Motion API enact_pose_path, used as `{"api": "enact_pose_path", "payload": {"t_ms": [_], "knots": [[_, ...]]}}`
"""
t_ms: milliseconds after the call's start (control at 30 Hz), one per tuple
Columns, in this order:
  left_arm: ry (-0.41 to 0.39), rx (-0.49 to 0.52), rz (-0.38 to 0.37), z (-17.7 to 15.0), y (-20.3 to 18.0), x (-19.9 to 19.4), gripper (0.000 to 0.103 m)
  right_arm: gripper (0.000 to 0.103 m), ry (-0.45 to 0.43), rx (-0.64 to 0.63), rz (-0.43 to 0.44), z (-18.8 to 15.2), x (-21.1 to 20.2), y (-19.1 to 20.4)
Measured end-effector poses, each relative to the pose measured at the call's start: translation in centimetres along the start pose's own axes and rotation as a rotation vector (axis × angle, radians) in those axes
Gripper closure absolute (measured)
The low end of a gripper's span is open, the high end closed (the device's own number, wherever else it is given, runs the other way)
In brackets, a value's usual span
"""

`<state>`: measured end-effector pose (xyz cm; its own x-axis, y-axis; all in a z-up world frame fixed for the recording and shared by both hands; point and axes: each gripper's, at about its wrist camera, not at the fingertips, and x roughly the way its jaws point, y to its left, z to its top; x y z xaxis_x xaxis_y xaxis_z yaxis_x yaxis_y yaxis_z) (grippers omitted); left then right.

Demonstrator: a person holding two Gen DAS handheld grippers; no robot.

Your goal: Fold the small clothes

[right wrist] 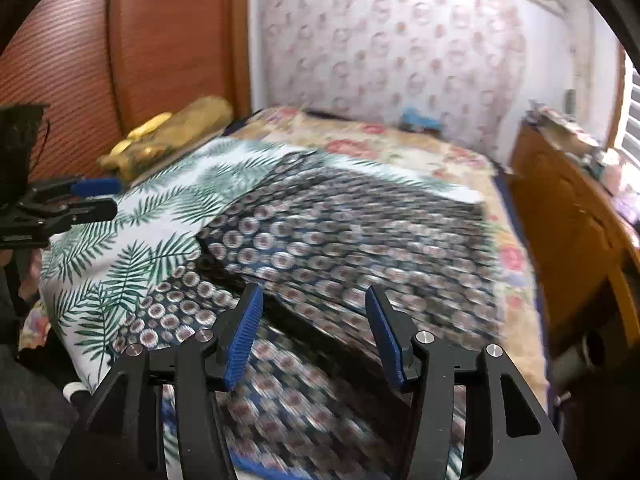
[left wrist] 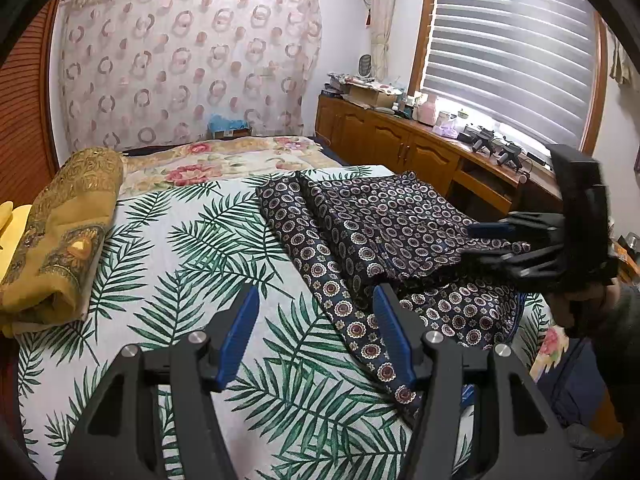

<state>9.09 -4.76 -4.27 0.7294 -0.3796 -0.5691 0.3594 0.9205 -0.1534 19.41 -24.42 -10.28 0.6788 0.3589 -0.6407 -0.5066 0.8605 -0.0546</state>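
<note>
Your garment [left wrist: 380, 220] is thin, smooth printed cloth. The bedspread [left wrist: 208, 264] is matt quilted fabric. The cabinet [left wrist: 384, 144] is glossy wood.

The bed [left wrist: 224, 360] is covered by a white sheet printed with green palm leaves, with a floral quilt [left wrist: 224, 160] spread beyond it at the far end. A dark garment [left wrist: 380, 224] patterned with small round medallions is laid partly folded on the sheet. A mustard-yellow patterned cloth [left wrist: 64, 236] is rolled up along the other edge, well apart from it.

L gripper [left wrist: 316, 336] fingers apart, nothing between; R gripper [right wrist: 314, 336] fingers apart too, both angled down.
</note>
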Motion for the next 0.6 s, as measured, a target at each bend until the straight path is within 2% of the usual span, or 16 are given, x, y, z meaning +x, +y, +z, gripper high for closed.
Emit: {"api": "enact_pose_path", "payload": {"t_ms": [267,500,567,600], "knots": [[0.011,-0.004,-0.007,-0.4,0.1,0.3,0.045,0.049,0.135,-0.105,0.096,1.5,6.4,3.5],[0.017,-0.006,-0.013,-0.7,0.2,0.4,0.045,0.049,0.217,-0.149,0.078,1.0,9.3,3.8],[0.018,-0.007,-0.014,-0.8,0.3,0.4,0.045,0.057,0.215,-0.139,0.084,1.1,9.5,3.5],[0.019,-0.008,-0.015,-0.8,0.3,0.4,0.045,0.066,0.211,-0.137,0.080,1.2,9.5,3.3]]}}
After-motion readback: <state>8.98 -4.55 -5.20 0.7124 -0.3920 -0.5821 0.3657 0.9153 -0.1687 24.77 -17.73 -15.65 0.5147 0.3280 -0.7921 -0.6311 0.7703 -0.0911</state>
